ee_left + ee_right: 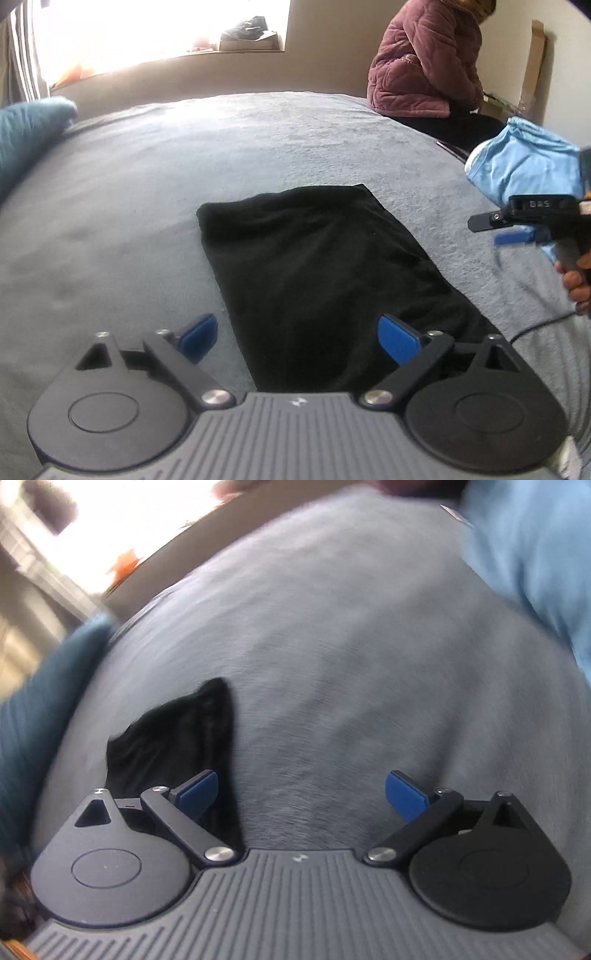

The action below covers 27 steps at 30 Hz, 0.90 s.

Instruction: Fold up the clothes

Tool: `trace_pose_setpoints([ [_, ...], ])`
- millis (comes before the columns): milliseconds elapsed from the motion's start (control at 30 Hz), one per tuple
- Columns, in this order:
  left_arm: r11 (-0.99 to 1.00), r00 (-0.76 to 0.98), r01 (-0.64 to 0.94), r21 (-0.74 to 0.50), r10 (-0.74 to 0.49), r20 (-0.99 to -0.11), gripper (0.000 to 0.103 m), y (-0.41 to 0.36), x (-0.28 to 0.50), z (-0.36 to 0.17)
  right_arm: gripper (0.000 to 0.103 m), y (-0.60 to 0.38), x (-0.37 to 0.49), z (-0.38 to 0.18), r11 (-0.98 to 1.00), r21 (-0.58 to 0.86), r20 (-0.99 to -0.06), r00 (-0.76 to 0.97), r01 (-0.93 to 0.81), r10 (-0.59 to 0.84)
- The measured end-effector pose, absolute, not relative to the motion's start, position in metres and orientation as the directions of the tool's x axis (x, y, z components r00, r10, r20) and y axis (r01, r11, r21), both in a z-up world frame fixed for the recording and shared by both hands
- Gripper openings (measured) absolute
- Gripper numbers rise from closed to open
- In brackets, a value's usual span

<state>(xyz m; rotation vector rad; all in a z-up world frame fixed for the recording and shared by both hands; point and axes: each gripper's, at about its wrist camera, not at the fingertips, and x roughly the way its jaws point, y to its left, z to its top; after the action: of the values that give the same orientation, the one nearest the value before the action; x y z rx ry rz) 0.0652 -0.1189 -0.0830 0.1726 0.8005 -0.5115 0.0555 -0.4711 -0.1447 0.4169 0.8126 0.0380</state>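
A black garment [314, 266] lies folded into a flat rectangle on the grey bed cover [147, 177]. My left gripper [295, 338] hovers over its near end, open, with the blue pads apart and nothing pinched. In the left wrist view my right gripper [496, 230] shows at the right edge, held in a hand, beside the garment's right side. The right wrist view is blurred: my right gripper [301, 795] is open over bare cover, and a corner of the black garment [177, 738] lies by its left finger. A light blue garment [528, 162] sits crumpled at the right.
A person in a maroon quilted jacket [424, 62] sits on the bed's far right edge. A teal pillow [26, 136] lies at the far left. A bright window [147, 33] with a ledge runs behind the bed. A black cable [543, 325] trails over the cover at the right.
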Motion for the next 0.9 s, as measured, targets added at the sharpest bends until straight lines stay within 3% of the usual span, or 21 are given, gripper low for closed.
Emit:
trace_pose_setpoints([
  [200,0.876,0.598,0.483,-0.012,-0.339,-0.726,0.08,-0.121,0.076,-0.086,0.079,-0.424,0.05,-0.118,0.972,0.152,-0.618,0.75,-0.18,0.235],
  [333,0.878,0.611,0.478,0.006,-0.328,-0.721,0.07,-0.124,0.083,-0.086,0.063,-0.392,0.044,-0.115,0.943,0.018,-0.615,0.74,-0.331,0.272],
  [400,0.878,0.605,0.479,-0.007,-0.335,-0.722,0.06,-0.126,0.088,-0.087,0.055,-0.377,0.041,-0.116,0.917,-0.022,-0.62,0.725,-0.399,0.301],
  [533,0.878,0.602,0.479,-0.012,-0.339,-0.723,0.057,-0.131,0.094,-0.091,0.046,-0.351,0.031,-0.119,0.847,-0.095,-0.626,0.693,-0.523,0.357],
  [733,0.869,0.569,0.494,-0.011,-0.333,-0.752,0.048,-0.137,0.103,-0.107,0.023,-0.333,0.02,-0.135,0.761,-0.162,-0.684,0.627,-0.628,0.372],
  [900,0.883,0.544,0.47,0.012,-0.279,-0.791,0.046,-0.125,0.104,-0.121,0.017,-0.362,0.028,-0.146,0.818,-0.141,-0.74,0.609,-0.557,0.287],
])
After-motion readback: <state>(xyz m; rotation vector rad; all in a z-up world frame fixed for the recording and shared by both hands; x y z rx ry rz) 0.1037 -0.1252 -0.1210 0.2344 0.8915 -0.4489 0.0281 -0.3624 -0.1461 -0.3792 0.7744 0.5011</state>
